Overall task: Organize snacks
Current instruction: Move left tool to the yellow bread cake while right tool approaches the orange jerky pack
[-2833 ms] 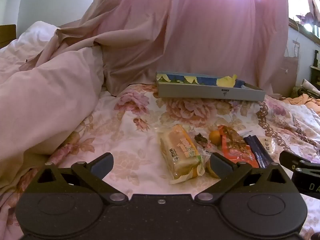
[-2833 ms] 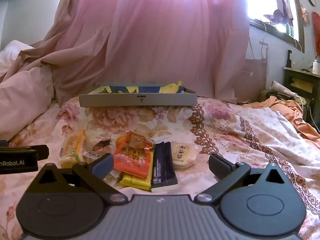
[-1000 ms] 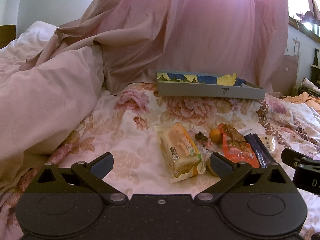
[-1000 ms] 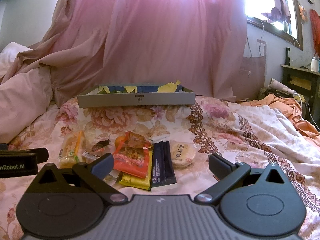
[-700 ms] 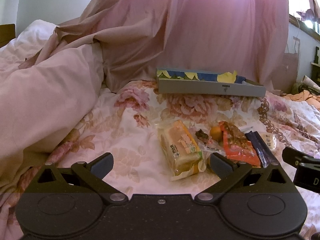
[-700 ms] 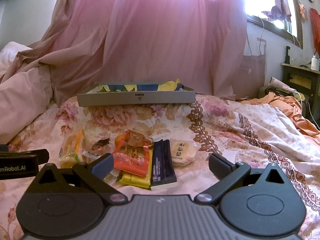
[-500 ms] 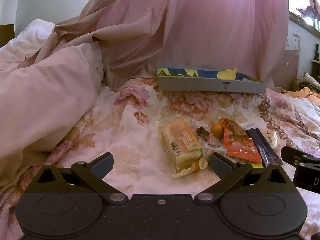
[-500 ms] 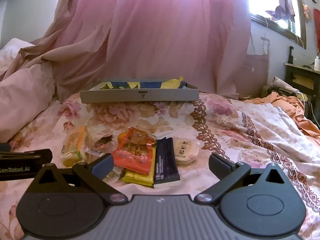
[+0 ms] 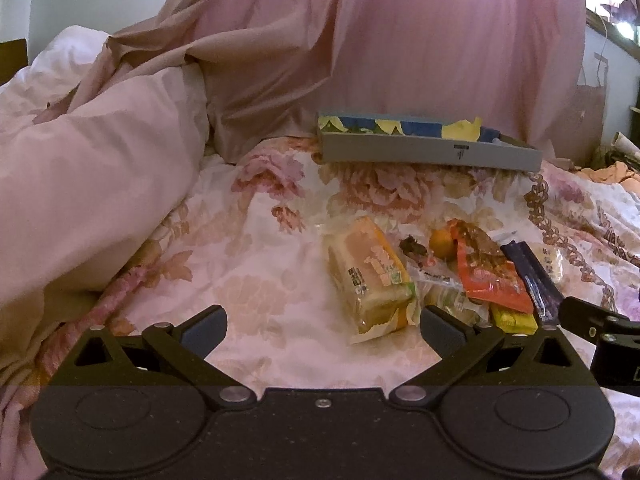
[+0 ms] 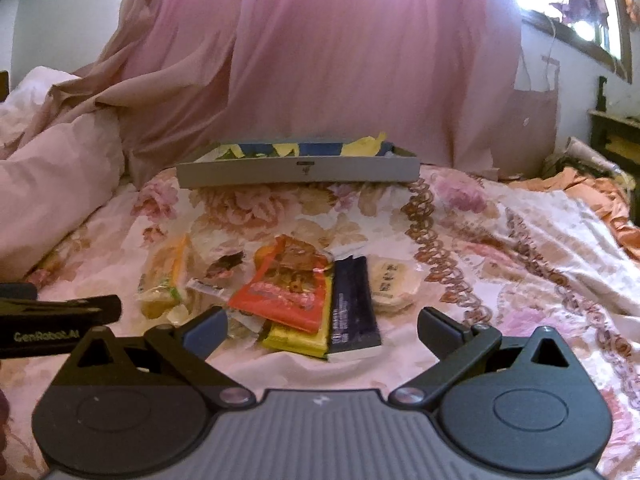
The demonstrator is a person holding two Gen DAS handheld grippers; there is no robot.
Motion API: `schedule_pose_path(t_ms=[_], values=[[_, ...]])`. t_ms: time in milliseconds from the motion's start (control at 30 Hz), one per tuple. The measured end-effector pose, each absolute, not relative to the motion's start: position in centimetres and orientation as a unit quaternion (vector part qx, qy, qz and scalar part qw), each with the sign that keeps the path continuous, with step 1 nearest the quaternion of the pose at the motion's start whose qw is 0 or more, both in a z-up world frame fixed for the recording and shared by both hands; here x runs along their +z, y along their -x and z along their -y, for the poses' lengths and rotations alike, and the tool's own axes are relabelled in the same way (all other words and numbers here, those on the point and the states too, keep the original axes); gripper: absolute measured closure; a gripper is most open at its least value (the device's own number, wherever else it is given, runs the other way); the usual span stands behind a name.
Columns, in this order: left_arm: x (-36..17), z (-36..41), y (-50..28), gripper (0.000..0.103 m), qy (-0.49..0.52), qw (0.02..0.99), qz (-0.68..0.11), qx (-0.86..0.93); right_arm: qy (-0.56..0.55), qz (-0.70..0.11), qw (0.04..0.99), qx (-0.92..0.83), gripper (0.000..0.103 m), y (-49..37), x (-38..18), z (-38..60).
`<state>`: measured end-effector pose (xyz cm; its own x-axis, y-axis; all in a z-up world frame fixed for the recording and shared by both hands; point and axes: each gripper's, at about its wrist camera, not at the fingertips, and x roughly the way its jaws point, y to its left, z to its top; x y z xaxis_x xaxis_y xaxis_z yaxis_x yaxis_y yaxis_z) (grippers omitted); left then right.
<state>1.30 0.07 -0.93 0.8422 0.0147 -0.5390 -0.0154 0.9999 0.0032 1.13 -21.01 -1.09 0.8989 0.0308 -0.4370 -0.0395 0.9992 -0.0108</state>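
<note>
Where pink curtain hangs, floral bedspread holds, seemingly, snacks.

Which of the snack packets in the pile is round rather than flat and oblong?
The pale round cake packet at the pile's right edge, right of the dark blue bar; the others are oblong.

Daylight enters through the pink curtain at 12 o'clock and the window at 1 o'clock in the right wrist view, where it blows out to white glare. A pink cast covers both views. The bedspread is evenly lit with soft, faint shadows. Both frames are slightly soft and noisy. Fisheye bending curves the edges; the corners vignette to black
</note>
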Motion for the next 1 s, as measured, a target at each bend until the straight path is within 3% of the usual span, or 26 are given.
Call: schedule_pose_path(t_ms=[1000], values=[[-1.7,0.2,-12.9,0.001,0.040,0.942,-0.331,-0.041,0.039,-0.240,0.964,0.109,0.000,-11.7,-2.1,22.1]])
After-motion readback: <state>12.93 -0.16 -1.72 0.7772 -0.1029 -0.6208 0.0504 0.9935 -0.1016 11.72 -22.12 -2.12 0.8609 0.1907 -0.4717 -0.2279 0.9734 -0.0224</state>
